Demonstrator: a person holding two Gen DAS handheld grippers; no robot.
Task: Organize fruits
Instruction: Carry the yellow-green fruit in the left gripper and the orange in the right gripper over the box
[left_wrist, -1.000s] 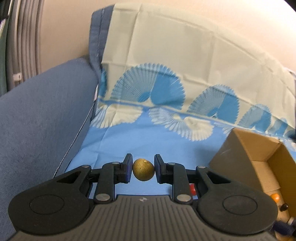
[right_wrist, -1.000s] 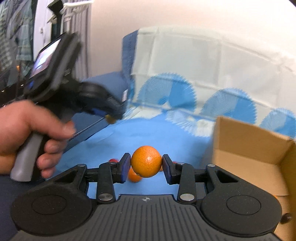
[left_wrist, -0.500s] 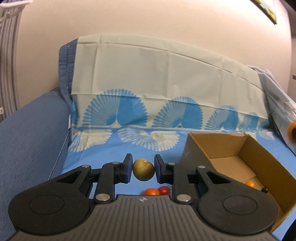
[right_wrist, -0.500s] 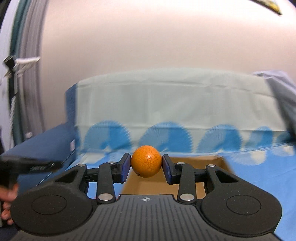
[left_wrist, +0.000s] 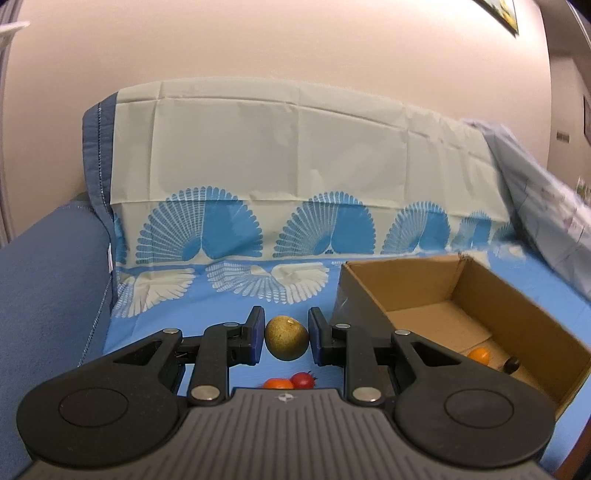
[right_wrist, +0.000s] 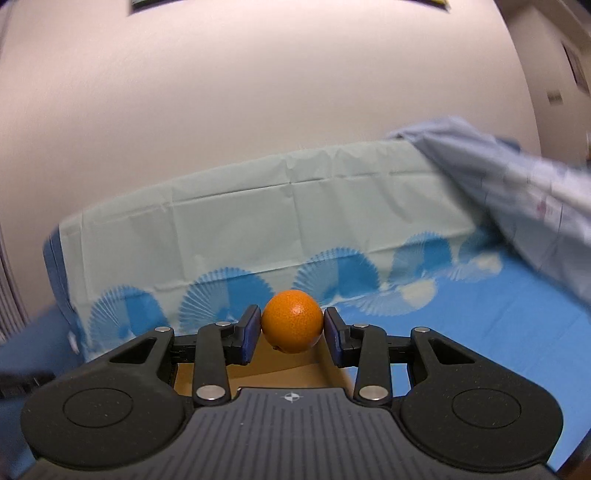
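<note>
In the left wrist view, the left gripper (left_wrist: 286, 338) is filling the lower half of the frame and is clamping a small brownish-green fruit (left_wrist: 286, 338) between its two blue pads, one pad pressing on each side. Just below that fruit, at the lower centre, a small orange fruit (left_wrist: 277, 384) and a red cherry tomato (left_wrist: 303, 380) are lying side by side on the blue cloth (left_wrist: 221, 310), partly hidden by the gripper body. A cardboard box (left_wrist: 524, 325) is sitting open at the right of the frame, its near corner just beside the right pad. Inside it, near the lower right, another small orange fruit (left_wrist: 478, 355) and a small dark round thing (left_wrist: 512, 365) are resting on the box floor. The cloth, printed with blue and white fans, is running up over a sofa back (left_wrist: 96, 155) in the middle of the frame, and a blue armrest (left_wrist: 44, 280) is taking up the left edge. A pale crumpled sheet (left_wrist: 546, 206) is hanging at the upper right.

In the right wrist view, the right gripper (right_wrist: 291, 326) is gripping an orange (right_wrist: 291, 320) at the centre of the frame, its pads touching both sides. Directly below the orange, the brown box (right_wrist: 295, 373) is showing between the fingers. The same fan-patterned cloth is spreading behind and to the right, somewhat blurred, and the pale sheet is drooping at the upper right.
</note>
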